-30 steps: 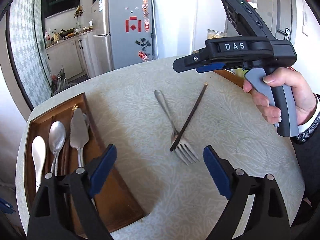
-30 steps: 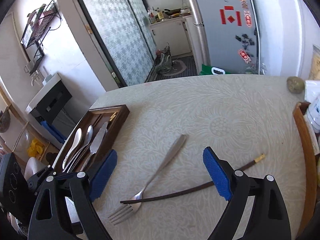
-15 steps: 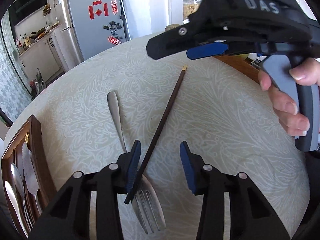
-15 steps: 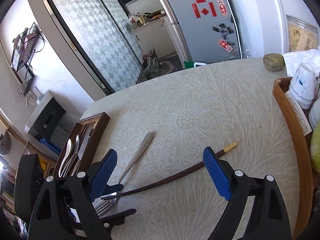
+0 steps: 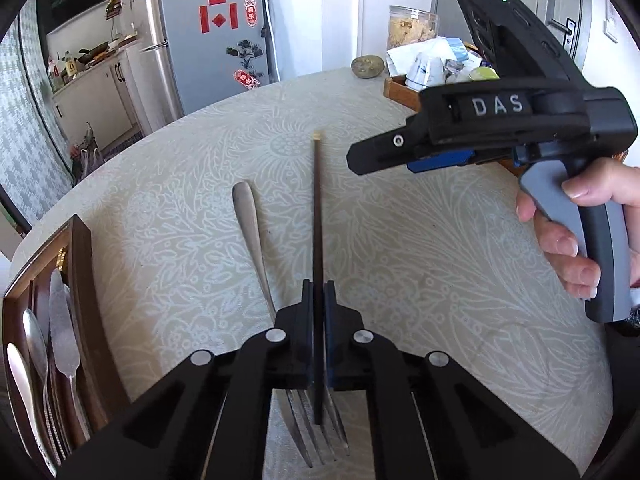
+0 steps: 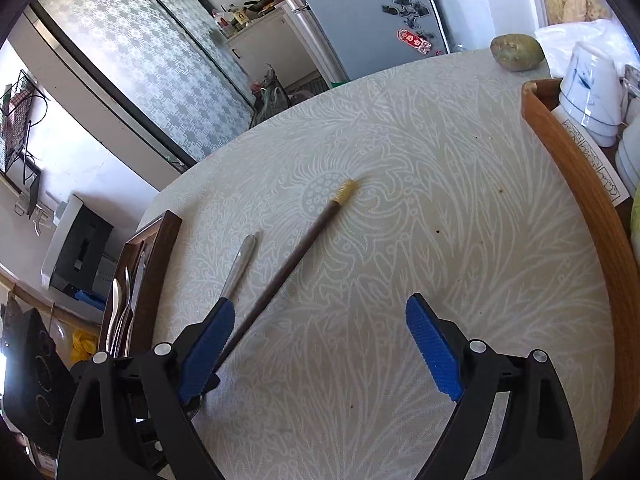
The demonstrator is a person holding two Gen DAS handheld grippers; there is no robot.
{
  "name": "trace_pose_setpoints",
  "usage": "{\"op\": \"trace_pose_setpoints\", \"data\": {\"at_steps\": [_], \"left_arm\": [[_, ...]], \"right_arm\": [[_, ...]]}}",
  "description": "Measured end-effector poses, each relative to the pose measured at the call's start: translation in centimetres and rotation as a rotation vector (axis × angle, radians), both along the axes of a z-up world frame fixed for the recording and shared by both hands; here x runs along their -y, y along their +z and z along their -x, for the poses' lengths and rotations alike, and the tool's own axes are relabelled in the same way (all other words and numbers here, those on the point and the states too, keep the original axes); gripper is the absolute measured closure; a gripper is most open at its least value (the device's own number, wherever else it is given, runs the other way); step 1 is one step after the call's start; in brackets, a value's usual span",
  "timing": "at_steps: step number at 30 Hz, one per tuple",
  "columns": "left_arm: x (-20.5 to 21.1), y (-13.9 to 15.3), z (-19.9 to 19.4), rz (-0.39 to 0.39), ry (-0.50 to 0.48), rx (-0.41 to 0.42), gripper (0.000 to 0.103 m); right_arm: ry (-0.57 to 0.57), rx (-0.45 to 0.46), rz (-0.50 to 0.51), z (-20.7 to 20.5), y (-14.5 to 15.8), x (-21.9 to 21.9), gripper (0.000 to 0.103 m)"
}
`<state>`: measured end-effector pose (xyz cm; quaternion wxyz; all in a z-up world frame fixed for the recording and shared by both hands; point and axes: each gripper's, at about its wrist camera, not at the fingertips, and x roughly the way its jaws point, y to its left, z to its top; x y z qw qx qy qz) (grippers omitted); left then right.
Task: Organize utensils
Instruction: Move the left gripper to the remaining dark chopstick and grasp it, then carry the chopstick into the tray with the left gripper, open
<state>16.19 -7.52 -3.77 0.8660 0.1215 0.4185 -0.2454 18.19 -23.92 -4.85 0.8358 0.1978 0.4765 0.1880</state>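
Note:
My left gripper (image 5: pixel 318 300) is shut on a dark brown chopstick (image 5: pixel 317 216) with a gold tip, gripping near its thin end, which lies over the tines of a steel fork (image 5: pixel 256 236) on the table. The chopstick (image 6: pixel 296 256) and the fork handle (image 6: pixel 240 260) also show in the right wrist view. My right gripper (image 6: pixel 320 344) is open and empty, hovering above the table to the right of the chopstick; it shows in the left wrist view (image 5: pixel 440 152). A dark wooden utensil tray (image 5: pixel 82 280) at the left holds spoons and a knife (image 5: pixel 60 320).
A light wooden tray (image 6: pixel 580 168) with white cups (image 6: pixel 592 88) stands at the table's right edge. A potato (image 6: pixel 516 52) lies at the far edge. A fridge (image 5: pixel 208 36) stands beyond the round table.
My left gripper has moved down over the fork and closed on the chopstick. The chopstick now points straight ahead. The right gripper has drawn back to the right.

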Motion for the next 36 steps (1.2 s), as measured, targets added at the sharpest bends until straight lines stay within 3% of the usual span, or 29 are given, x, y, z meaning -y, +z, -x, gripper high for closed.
{"op": "trace_pose_setpoints", "data": {"at_steps": [3,5,7,12,24,36], "left_arm": [[0.2,0.5,0.6,0.022,-0.027,0.02,0.097],[0.6,0.8,1.1,0.028,-0.035,0.035,0.097],[1.0,1.1,1.7,0.037,-0.049,0.044,0.097],[1.9,1.5,2.5,0.036,-0.074,0.062,0.097],[-1.5,2.3,4.4,0.067,-0.03,0.07,0.097],[-10.3,4.0,7.5,0.092,0.101,0.105,0.096]], "right_arm": [[0.012,-0.024,-0.07,-0.1,-0.6,-0.1,0.022],[0.002,-0.031,-0.112,-0.2,-0.8,0.1,0.043],[0.016,-0.06,-0.193,-0.4,-1.5,0.1,0.052],[0.003,-0.059,-0.181,-0.4,-1.4,-0.3,0.08],[0.076,0.069,-0.104,1.1,2.7,-4.2,0.087],[0.231,0.112,-0.035,1.8,5.9,-15.3,0.086]]}}
